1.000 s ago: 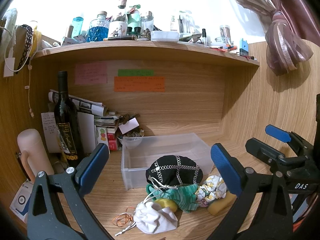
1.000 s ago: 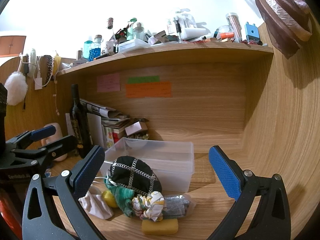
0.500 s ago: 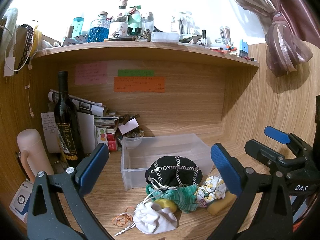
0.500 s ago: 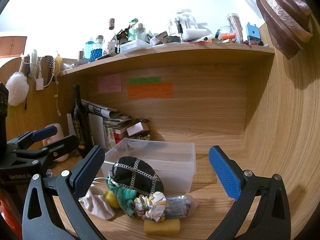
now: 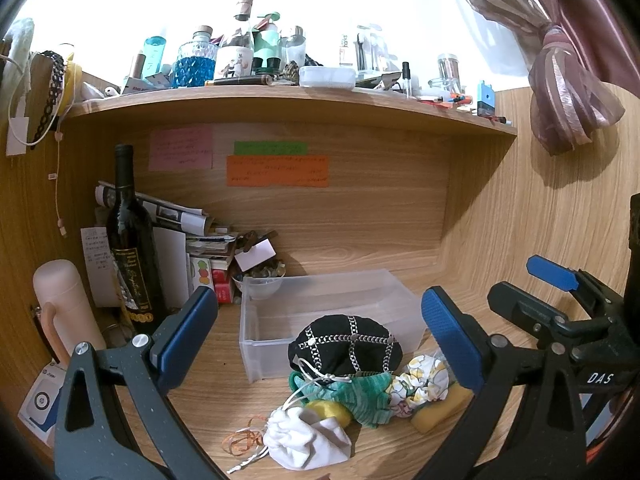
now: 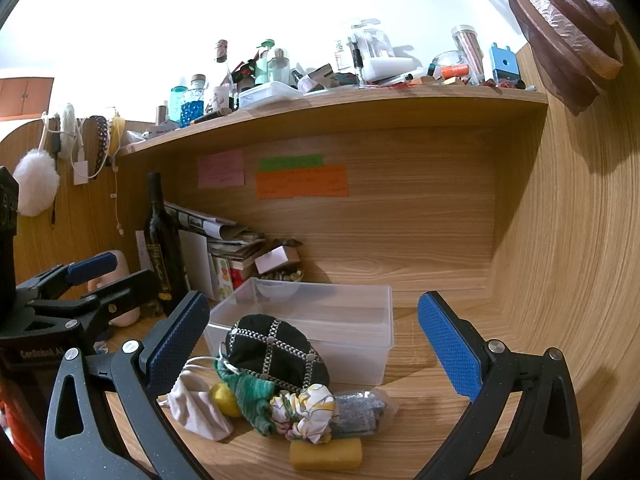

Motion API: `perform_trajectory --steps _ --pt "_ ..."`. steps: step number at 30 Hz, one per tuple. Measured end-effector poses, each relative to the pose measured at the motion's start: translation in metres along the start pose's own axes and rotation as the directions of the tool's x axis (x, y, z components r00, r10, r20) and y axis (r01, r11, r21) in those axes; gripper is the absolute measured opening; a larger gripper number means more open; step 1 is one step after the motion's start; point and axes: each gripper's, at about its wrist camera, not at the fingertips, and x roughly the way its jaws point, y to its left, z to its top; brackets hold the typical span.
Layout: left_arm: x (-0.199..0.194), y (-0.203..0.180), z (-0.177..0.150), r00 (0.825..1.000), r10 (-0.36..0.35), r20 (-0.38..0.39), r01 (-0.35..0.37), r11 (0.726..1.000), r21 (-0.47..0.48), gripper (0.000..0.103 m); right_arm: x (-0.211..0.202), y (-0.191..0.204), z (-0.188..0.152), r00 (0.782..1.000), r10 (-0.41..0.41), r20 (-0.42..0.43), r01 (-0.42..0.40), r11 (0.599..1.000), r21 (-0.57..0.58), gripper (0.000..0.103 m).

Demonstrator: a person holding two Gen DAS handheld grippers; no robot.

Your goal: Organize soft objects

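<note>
1. Spanning both views, a wood-grain surface (image 5: 400,452) sits in an alcove with wooden back and side walls; pink, green and orange notes (image 5: 278,171) are stuck to the back wall.
2. Shelf (image 5: 280,100) above: crowded with bottles, jars and small items. Curtain (image 5: 568,92): tied, upper right.
3. Left corner: dark wine bottle (image 5: 132,248), upright, beside stacked papers and boxes.
4. Clear plastic bin (image 5: 332,312): on the surface; in the left view its long axis runs left to right, slightly angled away toward the right.
5. Soft objects, heaped together just in front of the bin: black cap with chain grid (image 5: 346,346) leaning on the bin's front wall; green knit cloth (image 5: 360,394); white drawstring pouch (image 5: 304,440); patterned scrunchie (image 5: 420,380); yellow sponge (image 6: 326,454), lying flat, long axis left to right in the right view.
6. Left gripper (image 5: 320,340): held low, aimed at the heap, jaws spread wide, holding nothing.
7. Right gripper (image 6: 312,348): alongside, aimed likewise, jaws spread wide, holding nothing.
</note>
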Motion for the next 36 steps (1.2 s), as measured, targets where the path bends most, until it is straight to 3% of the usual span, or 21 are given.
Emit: perform_trajectory --steps 19,29,31,33,36 --pt "0.001 0.000 0.000 1.000 0.000 0.001 0.000 1.000 0.000 0.103 0.002 -0.002 -0.001 1.000 0.003 0.000 -0.003 1.000 0.002 0.103" --pt "0.008 0.010 -0.013 0.999 -0.029 -0.046 0.030 0.999 0.013 0.103 0.011 -0.006 -0.008 1.000 -0.024 -0.021 0.024 1.000 -0.011 0.103" --pt "0.011 0.015 -0.018 0.997 -0.027 -0.072 0.027 1.000 -0.001 0.099 0.015 -0.009 -0.013 0.999 -0.023 -0.044 0.022 1.000 -0.012 0.102" --pt "0.016 0.020 -0.024 0.994 -0.022 -0.110 0.021 1.000 -0.011 0.084 0.020 -0.012 -0.019 0.997 -0.017 -0.078 0.017 1.000 -0.009 0.097" --pt "0.026 0.031 -0.036 0.984 -0.028 -0.173 0.019 0.999 -0.050 0.082 0.030 -0.018 -0.032 0.989 0.000 -0.148 0.001 1.000 0.007 0.087"
